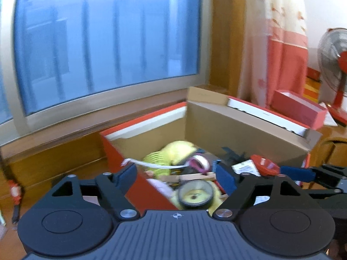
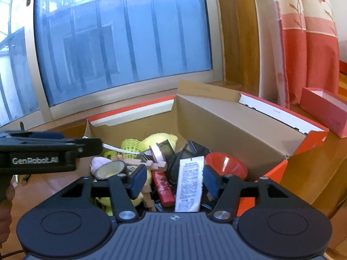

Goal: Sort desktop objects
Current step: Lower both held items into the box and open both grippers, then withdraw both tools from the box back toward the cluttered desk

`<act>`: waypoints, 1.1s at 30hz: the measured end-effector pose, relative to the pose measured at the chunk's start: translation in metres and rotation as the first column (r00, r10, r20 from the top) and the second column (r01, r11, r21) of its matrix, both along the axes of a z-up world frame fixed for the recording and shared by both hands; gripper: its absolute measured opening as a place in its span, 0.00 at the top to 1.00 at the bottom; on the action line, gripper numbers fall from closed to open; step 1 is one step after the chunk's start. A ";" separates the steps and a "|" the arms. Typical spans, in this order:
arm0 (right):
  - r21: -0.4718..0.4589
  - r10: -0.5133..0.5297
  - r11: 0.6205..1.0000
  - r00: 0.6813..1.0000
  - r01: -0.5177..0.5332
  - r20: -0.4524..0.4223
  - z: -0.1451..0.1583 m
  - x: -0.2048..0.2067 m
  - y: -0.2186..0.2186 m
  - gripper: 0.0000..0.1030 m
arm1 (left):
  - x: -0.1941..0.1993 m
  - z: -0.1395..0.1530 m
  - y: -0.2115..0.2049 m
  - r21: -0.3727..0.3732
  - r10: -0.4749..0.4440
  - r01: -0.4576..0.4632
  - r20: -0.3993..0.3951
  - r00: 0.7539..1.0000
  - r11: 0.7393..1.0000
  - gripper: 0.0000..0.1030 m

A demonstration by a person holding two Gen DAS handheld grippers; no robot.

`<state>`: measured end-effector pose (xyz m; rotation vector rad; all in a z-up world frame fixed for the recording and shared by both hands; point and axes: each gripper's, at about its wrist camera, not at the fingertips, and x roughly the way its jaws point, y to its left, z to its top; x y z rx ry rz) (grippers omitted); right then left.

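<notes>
Box (image 2: 227,119): orange outside, brown cardboard inside, heaped with clutter; left gripper (image 1: 175,174) and right gripper (image 2: 173,178) jaws apart, empty.

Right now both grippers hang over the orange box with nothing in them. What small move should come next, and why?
Probably draw both back from the orange box toward the desk to look for whatever is left to sort. The left gripper and right gripper stand open over the pile, nothing pressed between the pads. The white packet, red funnel and tape roll already lie inside.
</notes>
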<state>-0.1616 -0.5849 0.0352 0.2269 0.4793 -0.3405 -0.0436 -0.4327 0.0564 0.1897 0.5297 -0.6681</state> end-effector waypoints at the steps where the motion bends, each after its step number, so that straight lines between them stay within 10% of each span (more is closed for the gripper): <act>1: -0.003 0.006 1.000 1.000 -0.006 0.007 0.001 0.000 0.001 0.39 | 0.000 0.001 0.006 -0.003 0.025 -0.025 0.000 1.000 1.000 0.15; 8: -0.007 0.084 0.996 0.995 -0.083 0.050 0.015 0.012 0.020 0.33 | 0.006 -0.001 0.062 0.008 0.239 -0.239 -0.015 0.971 0.971 0.07; 16: -0.028 0.314 0.949 0.946 -0.313 0.085 0.022 0.051 0.100 0.23 | 0.011 -0.017 0.172 0.083 0.493 -0.488 -0.059 0.868 0.869 0.03; 33: 0.224 0.454 0.879 0.883 -0.422 -0.118 -0.032 0.141 0.331 0.05 | 0.045 -0.044 0.417 0.132 0.594 -0.579 -0.184 0.783 0.804 0.00</act>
